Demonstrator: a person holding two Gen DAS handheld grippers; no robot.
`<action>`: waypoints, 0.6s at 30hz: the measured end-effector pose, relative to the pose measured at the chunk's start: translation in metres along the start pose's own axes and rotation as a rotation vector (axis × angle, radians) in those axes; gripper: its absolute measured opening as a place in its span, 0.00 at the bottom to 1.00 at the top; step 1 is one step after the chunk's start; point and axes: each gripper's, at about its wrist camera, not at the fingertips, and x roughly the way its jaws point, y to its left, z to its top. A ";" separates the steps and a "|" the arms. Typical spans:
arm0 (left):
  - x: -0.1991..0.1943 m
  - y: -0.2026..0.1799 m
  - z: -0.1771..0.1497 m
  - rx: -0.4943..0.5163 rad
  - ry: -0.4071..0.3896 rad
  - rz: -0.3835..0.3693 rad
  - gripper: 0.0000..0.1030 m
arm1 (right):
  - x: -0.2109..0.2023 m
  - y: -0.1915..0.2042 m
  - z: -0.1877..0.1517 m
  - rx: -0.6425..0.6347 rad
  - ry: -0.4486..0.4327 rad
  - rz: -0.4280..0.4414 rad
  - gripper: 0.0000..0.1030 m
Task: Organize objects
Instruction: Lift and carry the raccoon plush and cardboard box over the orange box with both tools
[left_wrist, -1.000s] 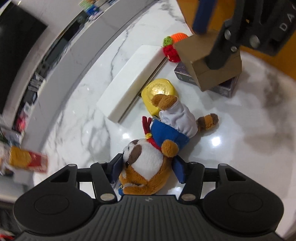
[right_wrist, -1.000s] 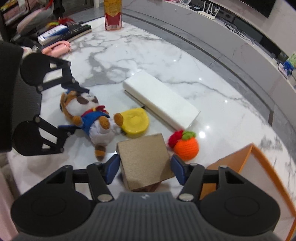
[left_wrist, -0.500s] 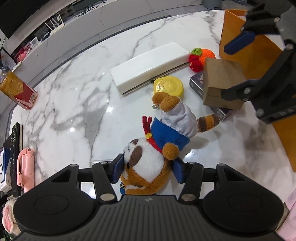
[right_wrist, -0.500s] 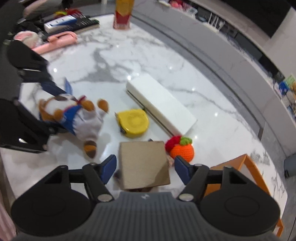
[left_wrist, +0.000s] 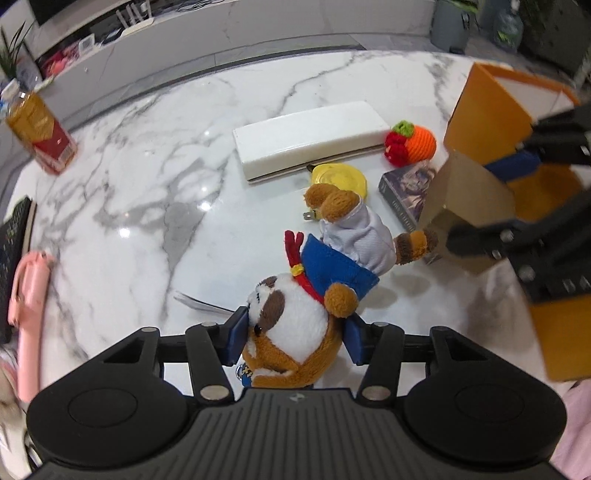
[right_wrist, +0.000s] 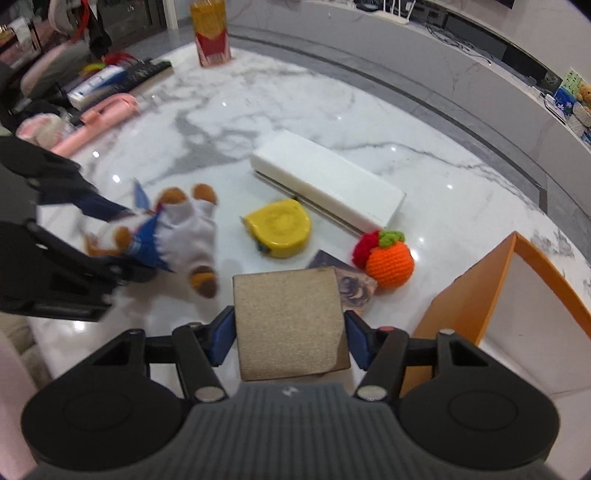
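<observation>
Brown box (right_wrist: 288, 317) hides most of dark book (right_wrist: 354, 288).

Between the left claw's pads, the plush toy (left_wrist: 291, 325) looks furry, dressed in woven cloth. Beyond it, the marble table (left_wrist: 147, 177) shines glossy; the crocheted orange (left_wrist: 417, 144) looks knobbly yarn.

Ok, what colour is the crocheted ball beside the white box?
Orange, with a green and red top; clearest in the right wrist view.
</observation>
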 end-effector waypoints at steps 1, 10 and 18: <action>-0.003 0.001 -0.001 -0.016 -0.003 -0.009 0.59 | -0.007 0.002 -0.001 0.006 -0.016 0.008 0.61; -0.062 -0.018 0.001 -0.035 -0.089 -0.096 0.58 | -0.087 -0.001 -0.024 0.065 -0.149 0.028 0.61; -0.123 -0.086 0.031 0.089 -0.211 -0.176 0.58 | -0.167 -0.050 -0.062 0.137 -0.221 -0.075 0.61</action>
